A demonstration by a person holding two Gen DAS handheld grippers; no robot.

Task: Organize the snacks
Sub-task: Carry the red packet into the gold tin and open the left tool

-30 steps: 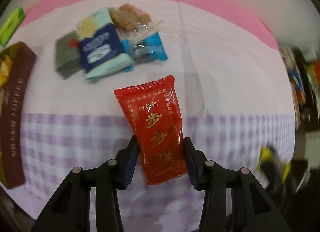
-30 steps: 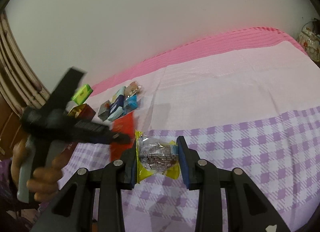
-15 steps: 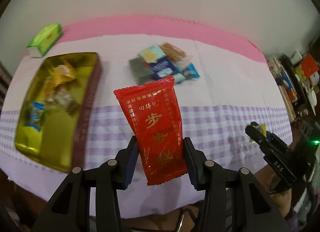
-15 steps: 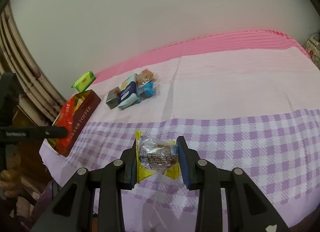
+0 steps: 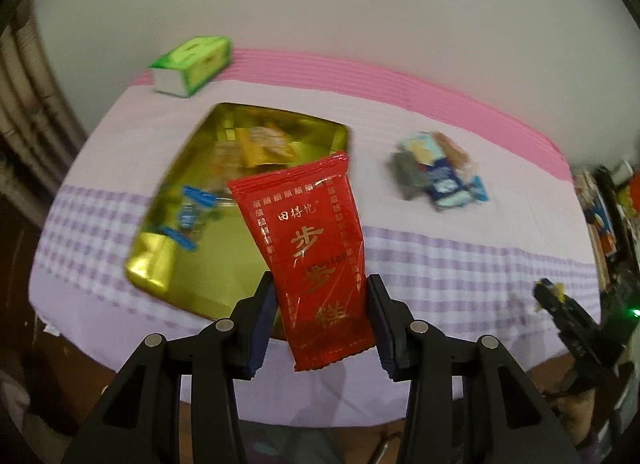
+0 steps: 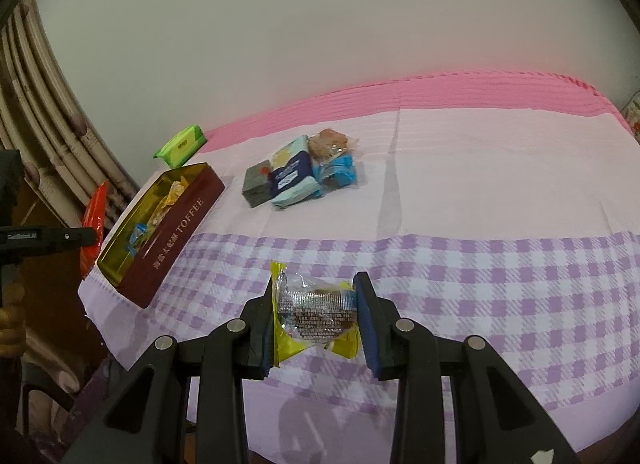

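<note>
My left gripper is shut on a red snack packet with gold characters, held in the air over the near end of an open gold-lined toffee tin. The tin holds several wrapped sweets. My right gripper is shut on a small yellow-edged clear-wrapped snack above the checked part of the cloth. A pile of loose snack packets lies on the pink cloth right of the tin. In the right wrist view the left gripper's finger and red packet show at the far left.
A green tissue pack lies behind the tin by the wall. The table's front edge runs close below both grippers. A rattan frame stands at the left. Cluttered shelves are at the far right. A person's hand grips the left tool.
The left gripper carried the red packet up and leftward, from beside the snack pile to above the tin. The right gripper drifted slightly, still holding its snack.
</note>
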